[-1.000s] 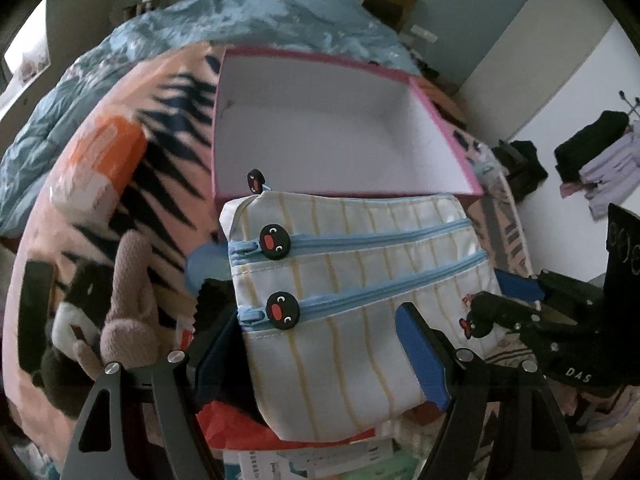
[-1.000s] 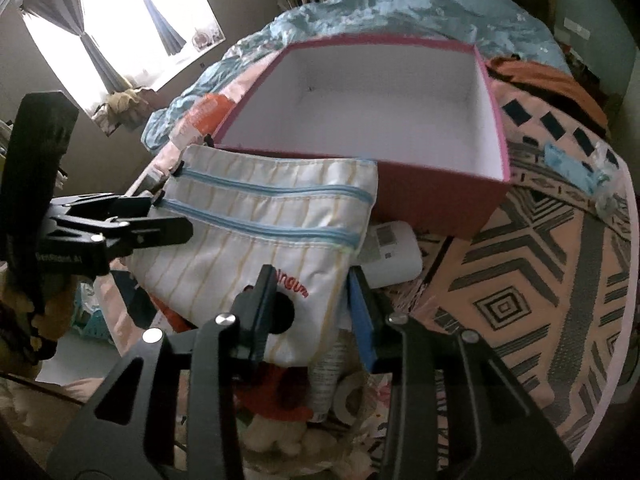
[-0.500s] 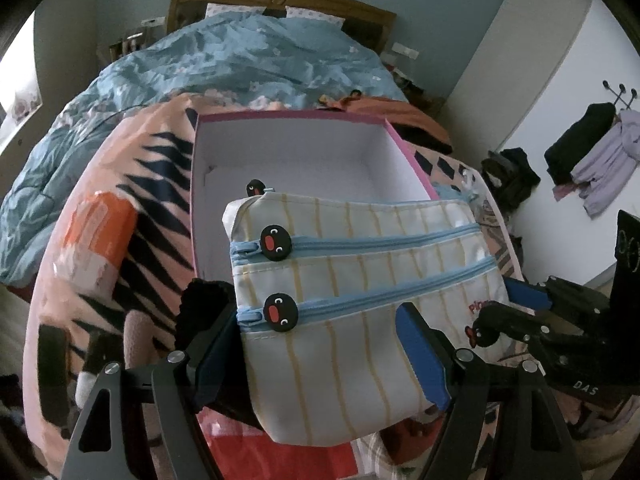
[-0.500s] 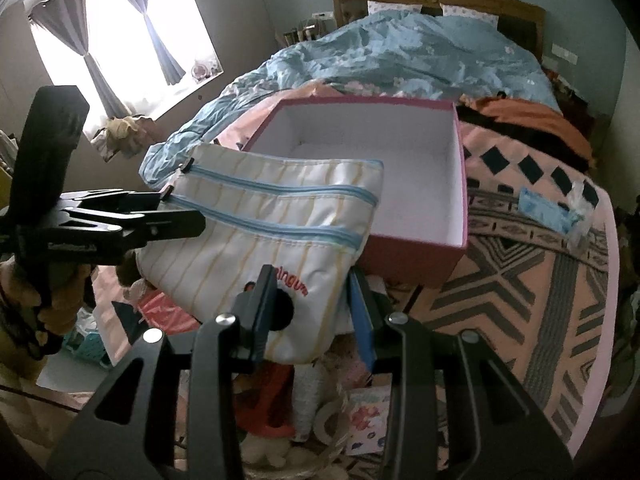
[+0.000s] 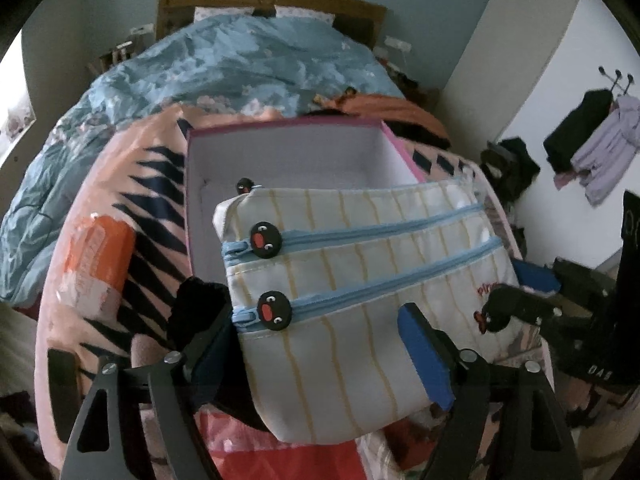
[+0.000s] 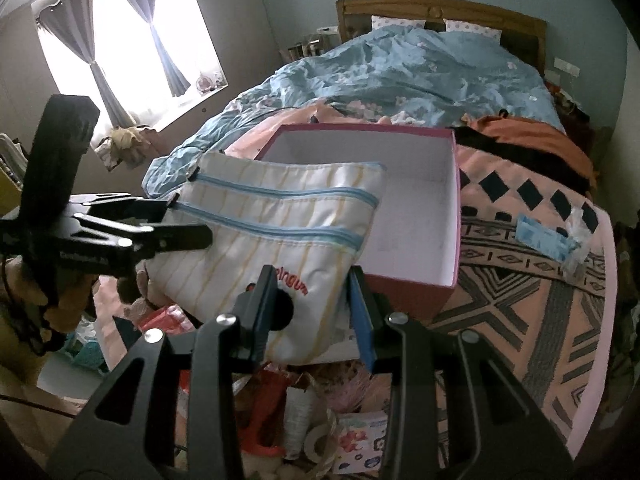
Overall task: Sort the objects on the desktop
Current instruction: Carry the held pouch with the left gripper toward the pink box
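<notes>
Nearest, the left hand-held gripper (image 5: 320, 344) is straddling the zip end of a striped pouch (image 5: 360, 300); its jaws have just been opening further, and the blue pad (image 5: 424, 356) is lying over the cloth, though whether either pad is still pressing I cannot tell. The right hand-held gripper (image 6: 310, 312) is pinching the pouch's other end between partly closed jaws, just beside red lettering (image 6: 292, 278) reading "Pingu". Two round penguin-face zip pulls (image 5: 265, 240) are sitting on the pale blue zips, and a third is peeping over the top edge. The pouch is hanging in the air, tilted, its far edge overlapping the near rim of a pink box (image 6: 400, 280) whose white inside is showing bare.

Beneath the pouch, clutter is crowding the view: a red bag (image 5: 280, 456), a white roll (image 6: 298, 412), a flowered packet (image 6: 360, 444) and a plush toy (image 5: 148, 354). An orange pack (image 5: 100, 256) is lying left of the box, and a blue tissue pack (image 6: 546, 238) is lying right of it.

Everything is resting on a pink patterned blanket (image 6: 520, 320) over a bed. Beyond it a blue duvet (image 6: 420, 64) is running up to a wooden headboard (image 6: 440, 8). Grey curtains (image 6: 160, 40) are framing a bright window, and clothes (image 5: 592, 136) are hanging on a white wall.
</notes>
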Demonstrator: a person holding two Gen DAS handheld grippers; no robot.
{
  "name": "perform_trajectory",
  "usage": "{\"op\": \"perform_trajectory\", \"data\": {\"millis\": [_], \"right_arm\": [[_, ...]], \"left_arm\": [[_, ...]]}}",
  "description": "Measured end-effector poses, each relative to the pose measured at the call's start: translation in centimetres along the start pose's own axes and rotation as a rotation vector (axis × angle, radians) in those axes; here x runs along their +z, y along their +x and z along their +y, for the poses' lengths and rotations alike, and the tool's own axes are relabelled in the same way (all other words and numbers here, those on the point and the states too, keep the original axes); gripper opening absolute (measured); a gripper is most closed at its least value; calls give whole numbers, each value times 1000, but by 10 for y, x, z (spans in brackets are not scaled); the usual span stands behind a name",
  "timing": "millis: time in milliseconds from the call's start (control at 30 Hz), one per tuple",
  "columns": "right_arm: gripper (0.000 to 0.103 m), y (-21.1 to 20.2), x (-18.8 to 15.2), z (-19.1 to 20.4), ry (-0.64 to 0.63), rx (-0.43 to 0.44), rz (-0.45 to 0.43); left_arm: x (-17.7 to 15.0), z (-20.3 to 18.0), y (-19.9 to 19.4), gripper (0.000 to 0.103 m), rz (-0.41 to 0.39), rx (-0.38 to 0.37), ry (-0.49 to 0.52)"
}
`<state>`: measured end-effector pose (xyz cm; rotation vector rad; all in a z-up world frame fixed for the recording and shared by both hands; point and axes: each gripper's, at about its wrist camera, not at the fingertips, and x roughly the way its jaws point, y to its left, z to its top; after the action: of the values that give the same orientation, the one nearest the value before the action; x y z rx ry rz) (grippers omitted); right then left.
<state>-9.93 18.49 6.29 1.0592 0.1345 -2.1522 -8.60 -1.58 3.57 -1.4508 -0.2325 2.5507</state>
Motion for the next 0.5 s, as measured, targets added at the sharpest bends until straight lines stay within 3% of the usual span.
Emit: {"op": "perform_trajectory", "data": {"millis": [167,300,500], "right_arm": [[38,14,-19,-4,21,11,55],[30,35,-43,-13,73,24,122],[27,66,-69,-24,127,31,212]], "left_arm": [[-24,1,20,82,60,-2,-11],[-43,8,43,82,119,-6,-45],[-59,12,63,82,146,-13,-40]]}}
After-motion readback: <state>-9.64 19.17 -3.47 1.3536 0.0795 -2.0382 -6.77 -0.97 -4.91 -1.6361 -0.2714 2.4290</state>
